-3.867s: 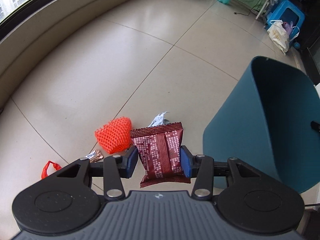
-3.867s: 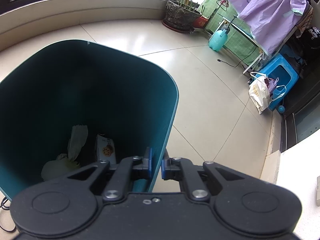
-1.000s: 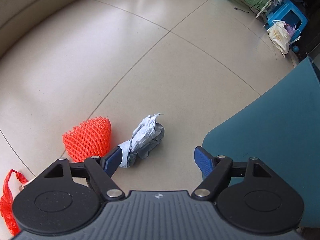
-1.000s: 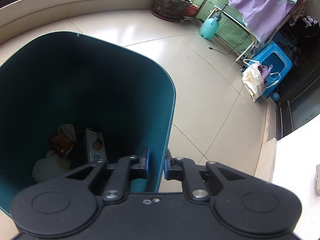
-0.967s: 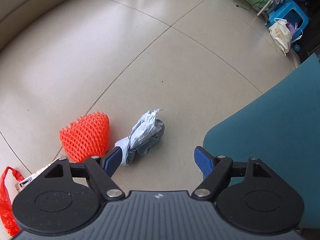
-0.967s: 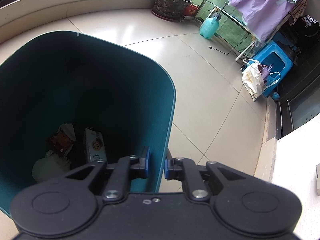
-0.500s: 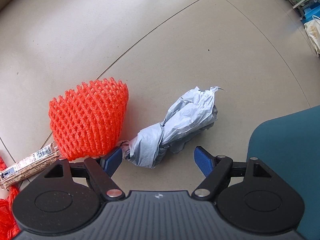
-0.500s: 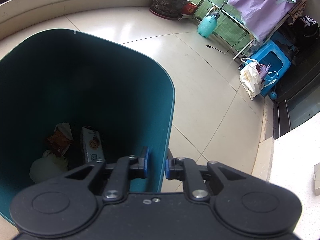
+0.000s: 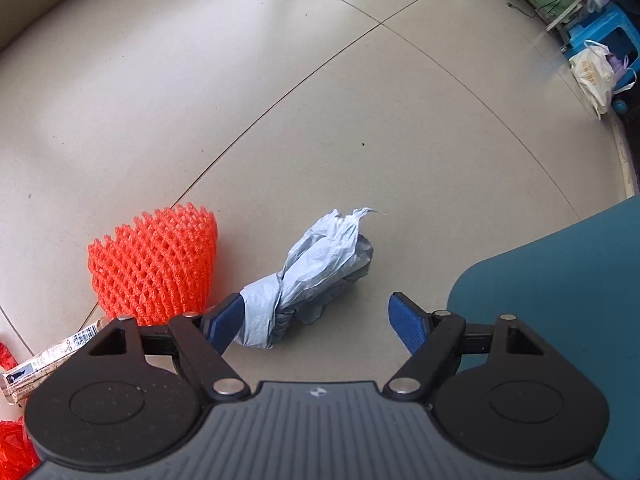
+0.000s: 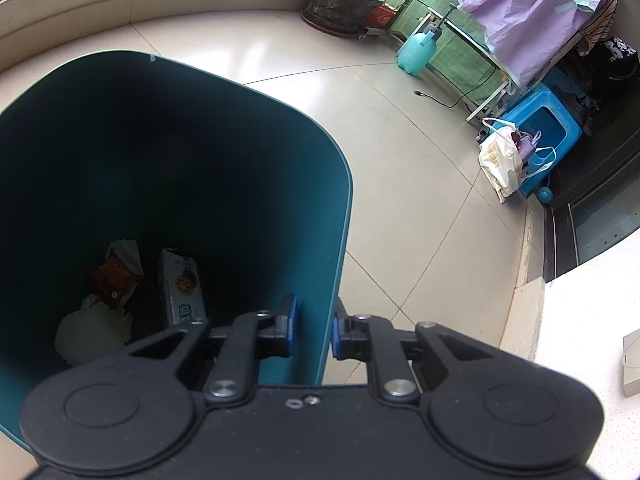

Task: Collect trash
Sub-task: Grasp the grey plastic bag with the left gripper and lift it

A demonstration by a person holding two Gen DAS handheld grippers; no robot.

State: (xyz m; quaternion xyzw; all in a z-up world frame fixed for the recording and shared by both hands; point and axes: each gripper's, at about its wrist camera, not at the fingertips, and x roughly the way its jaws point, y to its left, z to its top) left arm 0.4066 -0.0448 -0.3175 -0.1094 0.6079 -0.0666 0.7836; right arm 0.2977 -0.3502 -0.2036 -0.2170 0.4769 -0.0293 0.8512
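Now left gripper (image 9: pixel 316 320) spread wide around crumpled grey plastic bag (image 9: pixel 308 276): light, soft; pinch its knotted waist. Right gripper (image 10: pixel 313 330) clamps teal plastic bin (image 10: pixel 336 216) wall.

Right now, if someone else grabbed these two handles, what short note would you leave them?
Left gripper: open, low over the floor, jaws either side of the crumpled grey plastic bag, not yet closed on it.
Right gripper: shut on the teal trash bin wall, holding it.
Done: a brown snack wrapper, a cookie packet and white crumpled trash lie in the bin.
Left: the grey bag, then the orange foam net, the small wrapper and the red mesh bag at the left edge.
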